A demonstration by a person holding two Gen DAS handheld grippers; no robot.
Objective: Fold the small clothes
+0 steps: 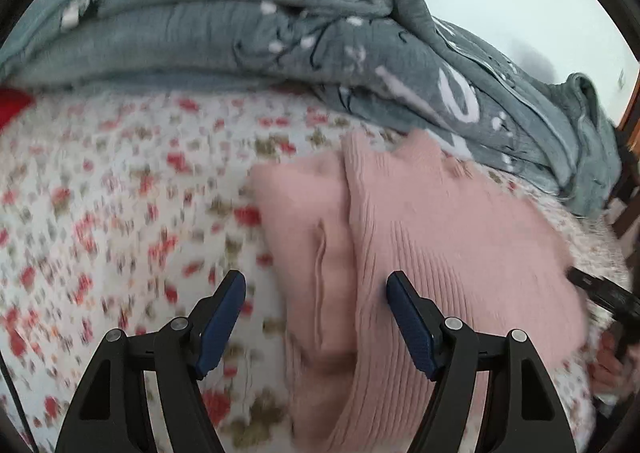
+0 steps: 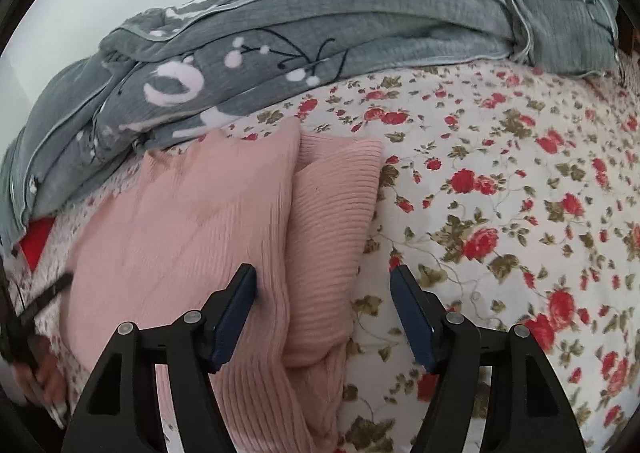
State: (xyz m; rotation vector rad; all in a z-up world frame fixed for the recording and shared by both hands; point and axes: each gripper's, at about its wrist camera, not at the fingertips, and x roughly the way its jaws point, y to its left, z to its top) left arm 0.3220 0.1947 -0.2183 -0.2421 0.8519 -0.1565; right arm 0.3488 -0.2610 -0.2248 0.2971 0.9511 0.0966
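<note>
pink top [image 2: 192,221] lies folded on the flowery bed [image 2: 520,181]. left gripper [image 1: 316,293] & right gripper [image 2: 323,287] both spread wide, pinching nothing.

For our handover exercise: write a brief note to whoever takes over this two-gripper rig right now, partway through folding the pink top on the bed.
Left gripper: open, empty, over the near edge of the pink ribbed top.
Right gripper: open, empty, over the top's sleeve side.
The top lies on the floral bedsheet, in front of the grey blanket.
Done: one sleeve appears folded in along the body.
Left: probably the other side, then a fold across; the far side is blurred, so check first.
</note>
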